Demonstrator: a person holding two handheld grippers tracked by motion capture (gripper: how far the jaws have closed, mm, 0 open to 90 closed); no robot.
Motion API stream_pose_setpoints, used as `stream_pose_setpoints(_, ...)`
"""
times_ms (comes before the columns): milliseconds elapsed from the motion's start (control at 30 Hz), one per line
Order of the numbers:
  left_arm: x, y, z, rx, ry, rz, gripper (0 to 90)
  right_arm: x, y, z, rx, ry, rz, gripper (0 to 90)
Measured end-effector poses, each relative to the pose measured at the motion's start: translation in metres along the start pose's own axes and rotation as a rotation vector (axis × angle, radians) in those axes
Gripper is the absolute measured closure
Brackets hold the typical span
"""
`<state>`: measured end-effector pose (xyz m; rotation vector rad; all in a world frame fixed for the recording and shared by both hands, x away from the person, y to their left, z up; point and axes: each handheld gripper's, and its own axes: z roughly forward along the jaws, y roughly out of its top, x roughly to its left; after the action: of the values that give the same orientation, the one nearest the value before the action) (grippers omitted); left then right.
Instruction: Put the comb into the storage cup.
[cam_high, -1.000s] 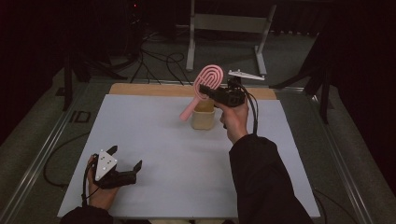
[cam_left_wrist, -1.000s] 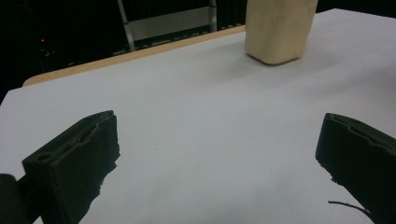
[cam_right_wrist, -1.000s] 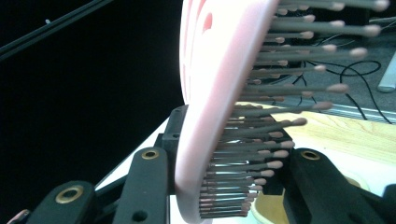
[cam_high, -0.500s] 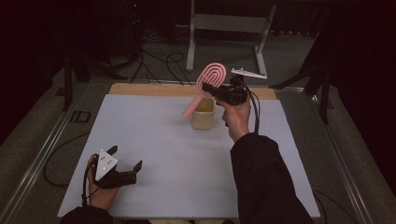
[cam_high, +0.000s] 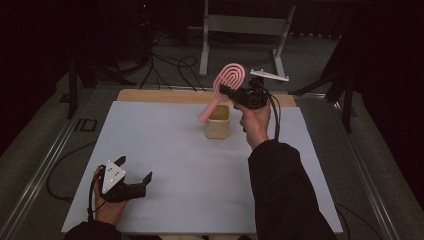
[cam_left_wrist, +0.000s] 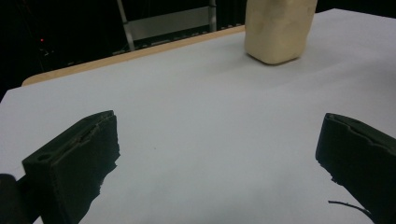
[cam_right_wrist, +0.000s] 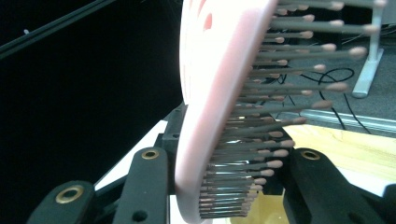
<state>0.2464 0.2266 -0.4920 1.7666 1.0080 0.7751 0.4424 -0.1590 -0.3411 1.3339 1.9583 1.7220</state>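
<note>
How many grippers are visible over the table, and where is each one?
2. The left gripper rests near the table's front left corner, jaws open and empty. The right gripper is raised above the beige cup, shut on the pink hairbrush.

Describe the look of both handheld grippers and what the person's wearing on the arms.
The left gripper is black with blocky, rough-edged black jaws, a grey three-cornered plate with dark dots on top, and a black cable looping from its rear. The right gripper is also black, its plate seen edge-on, a black cable hanging down. Its jaw arms carry brass-ringed holes. The right arm wears a dark long sleeve.
</note>
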Motion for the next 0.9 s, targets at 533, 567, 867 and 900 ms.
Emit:
stream_pose_setpoints(533,0.000,0.000,0.000,-0.001,-0.003,-0.005,0.2,-0.011,0.003,-0.003,-0.018,-0.042,0.017,63.4)
stream_pose_setpoints(567,0.000,0.000,0.000,-0.001,-0.002,-0.005,0.2,-0.011,0.003,-0.003,-0.018,-0.043,0.017,63.4)
stream_pose_setpoints(867,0.000,-0.001,0.000,-0.002,-0.002,-0.006,0.2,-0.016,0.004,-0.004,-0.025,-0.059,0.024,63.4)
stream_pose_setpoints(900,0.000,-0.001,0.000,-0.002,-0.003,-0.006,0.2,-0.016,0.004,-0.003,-0.025,-0.060,0.023,63.4)
